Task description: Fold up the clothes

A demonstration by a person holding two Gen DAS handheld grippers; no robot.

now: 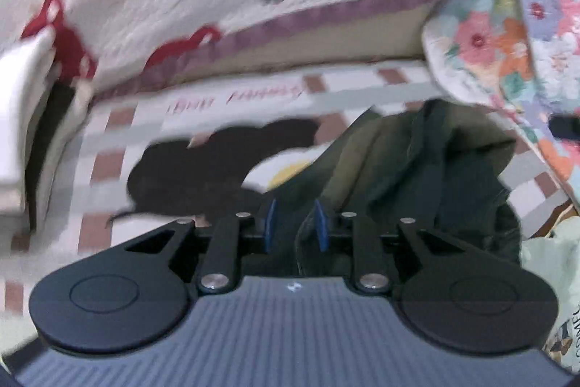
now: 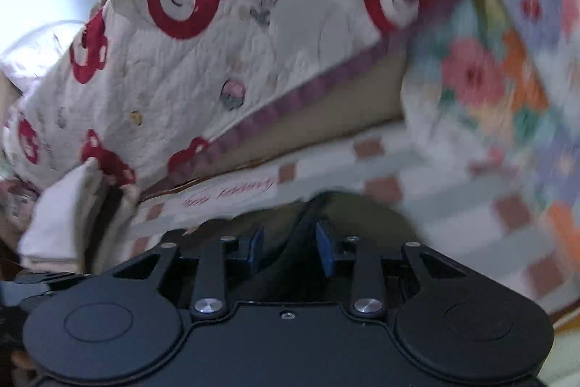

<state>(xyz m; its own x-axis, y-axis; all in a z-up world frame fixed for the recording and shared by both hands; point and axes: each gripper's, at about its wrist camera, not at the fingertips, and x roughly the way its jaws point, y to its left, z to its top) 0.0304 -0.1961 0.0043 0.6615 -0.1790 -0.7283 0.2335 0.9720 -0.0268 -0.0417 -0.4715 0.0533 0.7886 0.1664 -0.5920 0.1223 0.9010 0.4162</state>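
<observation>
A dark olive-green garment (image 1: 417, 169) lies crumpled on the checked bed sheet (image 1: 362, 89), right of centre in the left wrist view. My left gripper (image 1: 295, 222) hovers over its near edge. Its blue pads (image 1: 270, 220) stand a little apart, with dark cloth showing in the gap but not pinched. In the right wrist view the same garment (image 2: 333, 205) bulges just beyond my right gripper (image 2: 290, 251). That gripper's blue pads (image 2: 324, 252) stand wide apart, and a ridge of the cloth runs loosely between them. Both views are blurred.
A white quilt with red bears (image 2: 203, 53) is heaped at the back, edged in purple. A floral quilt (image 2: 489, 68) hangs at the right. White folded cloth (image 2: 61, 216) sits at the left. A black cartoon print (image 1: 203, 165) marks the sheet.
</observation>
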